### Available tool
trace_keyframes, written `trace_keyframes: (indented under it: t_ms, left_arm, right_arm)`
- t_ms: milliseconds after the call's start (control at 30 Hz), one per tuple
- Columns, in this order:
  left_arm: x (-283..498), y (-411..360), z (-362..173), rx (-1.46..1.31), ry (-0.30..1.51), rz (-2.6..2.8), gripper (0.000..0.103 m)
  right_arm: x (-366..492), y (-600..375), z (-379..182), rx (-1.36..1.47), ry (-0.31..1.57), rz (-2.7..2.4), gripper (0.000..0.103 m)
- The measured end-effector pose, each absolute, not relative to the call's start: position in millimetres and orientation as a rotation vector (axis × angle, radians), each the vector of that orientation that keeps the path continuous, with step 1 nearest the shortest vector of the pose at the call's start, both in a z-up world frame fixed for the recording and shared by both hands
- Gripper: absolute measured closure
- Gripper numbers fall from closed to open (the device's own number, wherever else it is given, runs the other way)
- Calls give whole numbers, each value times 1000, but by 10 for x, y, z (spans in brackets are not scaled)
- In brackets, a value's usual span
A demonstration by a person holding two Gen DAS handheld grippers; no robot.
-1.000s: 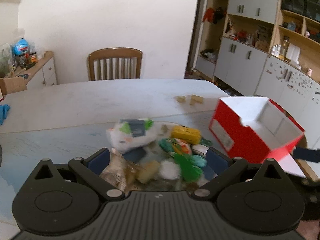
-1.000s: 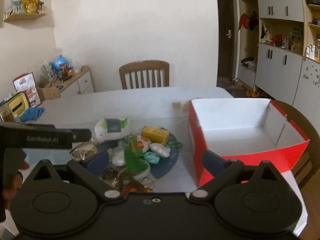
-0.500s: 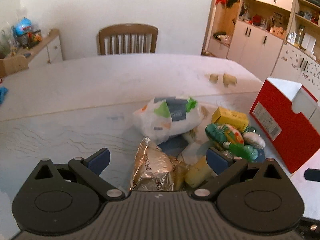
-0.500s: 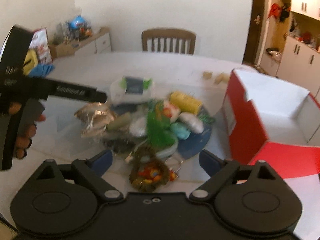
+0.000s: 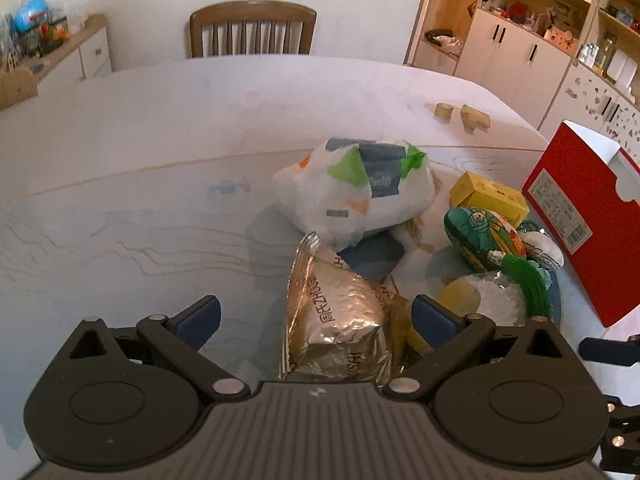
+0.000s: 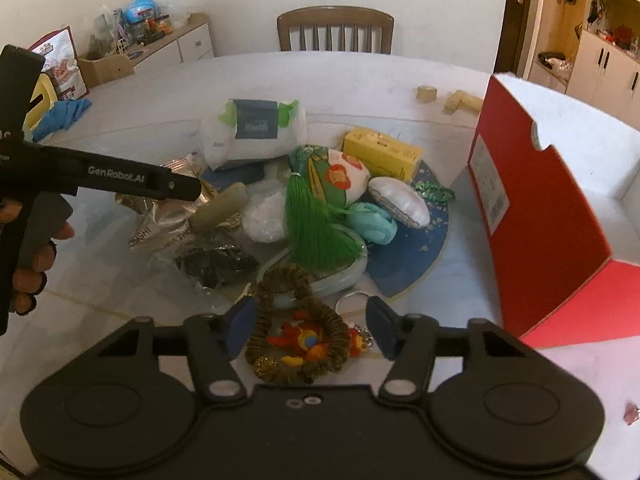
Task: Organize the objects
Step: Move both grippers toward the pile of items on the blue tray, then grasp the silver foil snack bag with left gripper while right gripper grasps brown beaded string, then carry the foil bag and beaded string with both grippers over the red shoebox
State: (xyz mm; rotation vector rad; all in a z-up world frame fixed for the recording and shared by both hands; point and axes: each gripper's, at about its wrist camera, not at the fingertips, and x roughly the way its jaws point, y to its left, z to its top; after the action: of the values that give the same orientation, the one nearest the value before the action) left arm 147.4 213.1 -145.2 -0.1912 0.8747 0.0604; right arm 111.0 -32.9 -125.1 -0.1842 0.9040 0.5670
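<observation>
Right gripper [image 6: 310, 326]: jaws closing, half-wide, pads either side of the brown woven ring charm [image 6: 298, 334] without touching it. Left gripper [image 5: 316, 318]: jaws wide, closing slightly, with the gold foil packet [image 5: 340, 316] between them, unpressed. From the charm, the green tassel [image 6: 316, 224] lies at 12 o'clock, the yellow box [image 6: 382, 154] at 1 o'clock, the red box [image 6: 536, 216] at 2 o'clock on the table [image 6: 120, 280].

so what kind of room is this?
Most likely a home dining room: a large marble-look table, a wooden dining chair at its far side, and household cabinets with cluttered shelves.
</observation>
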Motion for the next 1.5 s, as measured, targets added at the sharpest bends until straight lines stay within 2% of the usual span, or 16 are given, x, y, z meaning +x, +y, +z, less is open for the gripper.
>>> trace_keyframes:
  t_ms: [133, 367, 467, 633, 700, 800, 1000, 1500]
  left_arm:
    - [1487, 2129, -1490, -194, 891, 37, 9]
    - [1486, 2154, -1477, -223, 889, -9, 35]
    - [1476, 2149, -1462, -238, 889, -32, 46]
    - [1466, 2155, -1434, -239, 891, -46, 50]
    - [1456, 2166, -1418, -244, 889, -51, 53]
    - [1441, 2177, -1388, -243, 885, -52, 56]
    - [1396, 2188, -1297, -225, 870, -56, 61]
    - [1233, 2178, -722, -261, 777, -131, 63]
  right_arm:
    - [1187, -287, -1290, -187, 920, 569, 53]
    - [1209, -206, -1307, -208, 929, 596, 58]
    - [1215, -190, -1290, -213, 926, 603, 66]
    - [1222, -195, -1265, -203, 929, 615, 77]
    - [1227, -204, -1254, -195, 931, 619, 88]
    - [1222, -213, -1235, -200, 922, 615, 95]
    - [1172, -244, -1128, -193, 888, 598, 97]
    - [1013, -624, -515, -38, 771, 541, 97]
